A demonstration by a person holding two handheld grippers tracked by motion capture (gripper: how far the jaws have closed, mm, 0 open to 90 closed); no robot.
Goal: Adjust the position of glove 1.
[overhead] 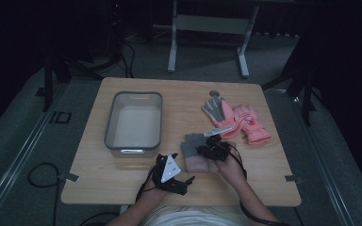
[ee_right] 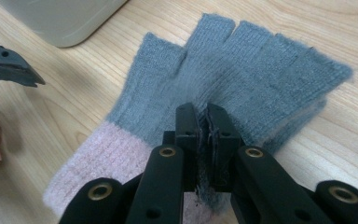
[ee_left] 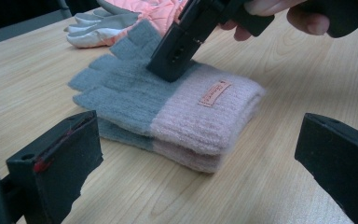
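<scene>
A pair of knit fingerless gloves (overhead: pixel 192 151) (ee_left: pixel 168 112) (ee_right: pixel 256 60), grey with pink cuffs, lies stacked on the wooden table near the front. My right gripper (overhead: pixel 213 147) (ee_right: pixel 204 112) points down onto the grey part of the top glove (ee_left: pixel 121 88). Its jaws are together, with grey fibres pinched between the pads. My left gripper (overhead: pixel 178 165) (ee_left: pixel 200 158) rests low on the table just left of the gloves, facing them. It stands wide open, holds nothing and touches nothing.
A grey plastic bin (overhead: pixel 134 122) (ee_right: pixel 65 18) stands left of centre. A pair of pink ski gloves (overhead: pixel 245 122) (ee_left: pixel 158 11), one with its grey palm up (overhead: pixel 214 109), lies behind the knit pair. The table's front edge (overhead: pixel 179 202) is close to my hands.
</scene>
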